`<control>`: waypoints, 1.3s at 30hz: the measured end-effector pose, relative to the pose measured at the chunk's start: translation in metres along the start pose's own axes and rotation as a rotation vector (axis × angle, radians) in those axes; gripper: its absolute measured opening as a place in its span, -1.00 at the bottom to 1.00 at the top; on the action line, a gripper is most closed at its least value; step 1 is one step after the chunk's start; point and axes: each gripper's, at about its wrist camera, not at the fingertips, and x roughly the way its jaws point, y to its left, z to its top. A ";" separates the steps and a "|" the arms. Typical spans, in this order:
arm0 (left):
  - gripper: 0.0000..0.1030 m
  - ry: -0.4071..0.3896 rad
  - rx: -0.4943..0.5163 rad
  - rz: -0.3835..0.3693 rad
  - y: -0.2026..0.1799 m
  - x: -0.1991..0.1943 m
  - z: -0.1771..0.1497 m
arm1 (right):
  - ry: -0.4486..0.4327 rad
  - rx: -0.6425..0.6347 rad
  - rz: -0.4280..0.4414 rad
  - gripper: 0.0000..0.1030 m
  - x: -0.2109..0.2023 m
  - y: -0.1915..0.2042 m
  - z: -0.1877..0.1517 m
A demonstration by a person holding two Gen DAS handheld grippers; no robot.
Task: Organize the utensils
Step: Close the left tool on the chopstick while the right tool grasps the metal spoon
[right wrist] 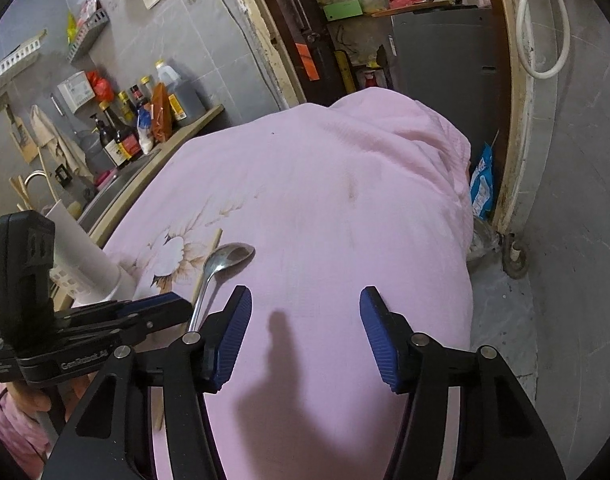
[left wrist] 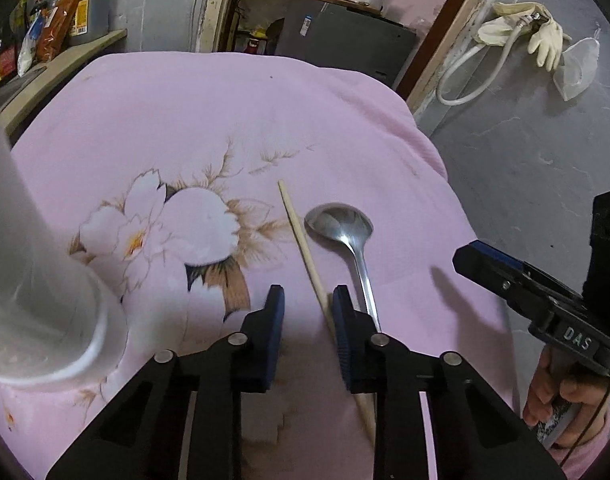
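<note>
On the pink flowered cloth (left wrist: 233, 112) covering our counter lie a pale wooden chopstick (left wrist: 301, 236) and a shiny steel spoon (left wrist: 339, 222), side by side. Our left claw (left wrist: 308, 300) straddles the chopstick, unclenched; our right claw (right wrist: 305, 300) hangs released over bare cloth.

A polished metal spoon (left wrist: 339, 222) catches the light on a soft, matt pink cloth (left wrist: 185, 112) printed with pale flowers and lightly creased at its edges. Beside it lies a chopstick (left wrist: 301, 240) of pale, unvarnished-looking wood. A smooth white plastic holder (left wrist: 45, 312) stands at the left, its rim faintly glossy. The left gripper (left wrist: 308, 296) and right gripper (right wrist: 305, 300) are matt black plastic with bright metal pins and ribbed blue pads (right wrist: 235, 336) that look rubbery. Grey tiles (right wrist: 209, 60) behind have a dull sheen.
</note>
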 end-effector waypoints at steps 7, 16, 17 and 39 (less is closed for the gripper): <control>-0.93 0.008 -0.014 0.021 0.000 0.002 0.001 | 0.022 -0.023 0.009 0.08 0.008 0.004 0.007; -0.95 0.011 -0.005 0.025 0.017 -0.032 -0.034 | 0.060 -0.096 0.020 0.10 0.026 0.027 0.012; -0.95 0.009 -0.006 0.022 0.019 -0.036 -0.038 | 0.064 -0.105 0.019 0.10 0.029 0.030 0.013; -0.94 -0.016 -0.026 0.019 0.025 -0.059 -0.057 | 0.166 -0.311 -0.113 -0.08 0.088 0.079 0.027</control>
